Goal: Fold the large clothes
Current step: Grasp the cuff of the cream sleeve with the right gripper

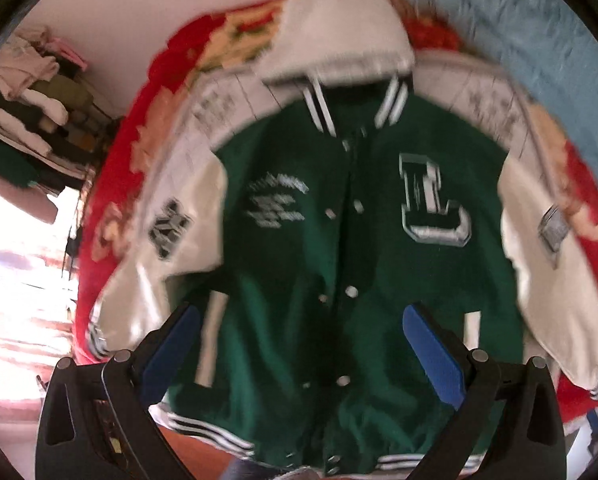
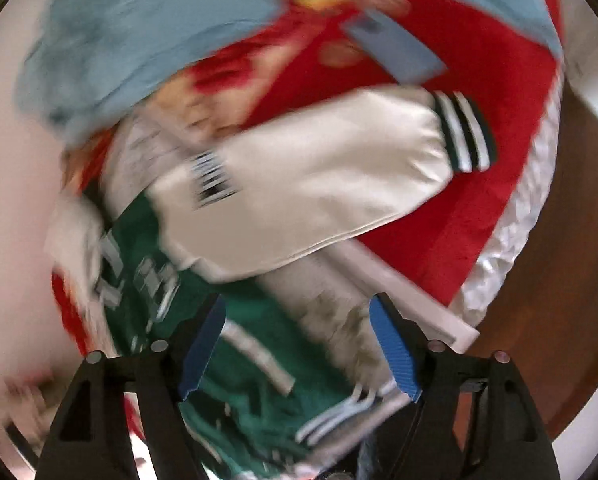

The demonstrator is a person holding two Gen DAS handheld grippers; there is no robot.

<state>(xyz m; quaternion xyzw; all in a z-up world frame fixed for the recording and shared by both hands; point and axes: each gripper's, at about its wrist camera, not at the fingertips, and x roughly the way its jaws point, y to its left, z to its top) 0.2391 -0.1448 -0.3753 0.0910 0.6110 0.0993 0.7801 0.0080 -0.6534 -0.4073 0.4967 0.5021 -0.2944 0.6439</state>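
Two tongs hang over the work, and both are released, with nothing between their blue pads. Ahead of our left tongs lies the green varsity jacket with cream satin sleeves and striped knit cuffs, spread face up and snapped shut, its collar at the far end and its striped hem just under the fingertips. From our right tongs we look down on the jacket's side: one cream sleeve reaches away and to the right, its striped cuff at the far end, while the green body passes below the pads.

We judge the folding is not yet begun, since the jacket lies fully open. To do this step well, we would come down on an edge of the cloth, the hem or the sleeve near its shoulder, pinch only that layer, and carry it flat across the chest so the satin does not slide or bunch. Both views are blurred, so finer detail is hard to read.

Under the jacket sits a white printed sheet on a red patterned blanket, with a crumpled light-blue cloth beyond it. Left of our left tongs, clothes hang on a rack against a pale wall; brown floor shows right of our right tongs.
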